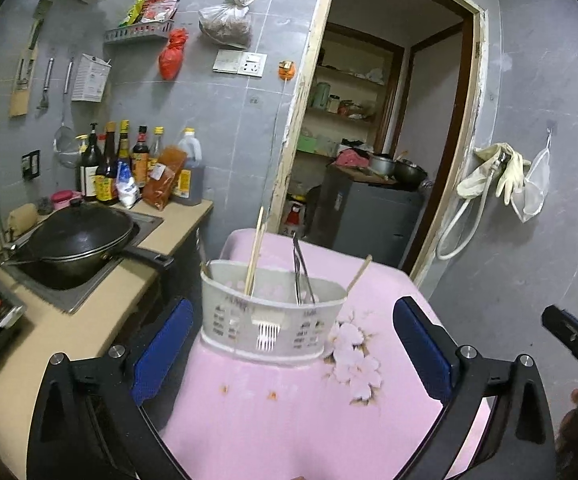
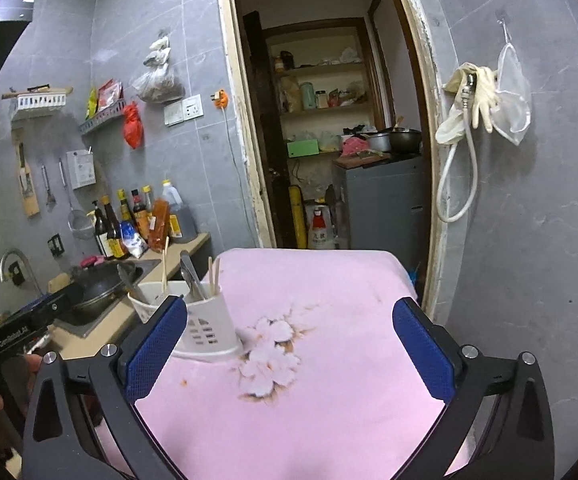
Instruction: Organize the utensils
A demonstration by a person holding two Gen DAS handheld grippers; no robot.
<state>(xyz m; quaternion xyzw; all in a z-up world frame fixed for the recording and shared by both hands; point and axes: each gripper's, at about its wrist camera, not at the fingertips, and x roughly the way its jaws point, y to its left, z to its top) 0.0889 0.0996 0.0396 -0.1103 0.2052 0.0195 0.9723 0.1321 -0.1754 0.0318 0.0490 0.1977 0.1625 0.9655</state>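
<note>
Chopsticks (image 1: 254, 256) upright in caddy (image 1: 269, 320), tips down; both grippers' jaws wide apart, empty.

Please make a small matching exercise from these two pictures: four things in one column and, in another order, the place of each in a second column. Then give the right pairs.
Things:
1. white utensil holder
2. black wok
3. rubber gloves
4. red bag

Places:
A. hanging on the wall right of the doorway
B. in the sink on the counter
C. standing on the pink cloth
D. hanging on the wall below the grey shelf

Pairs: 1-C, 2-B, 3-A, 4-D
</note>
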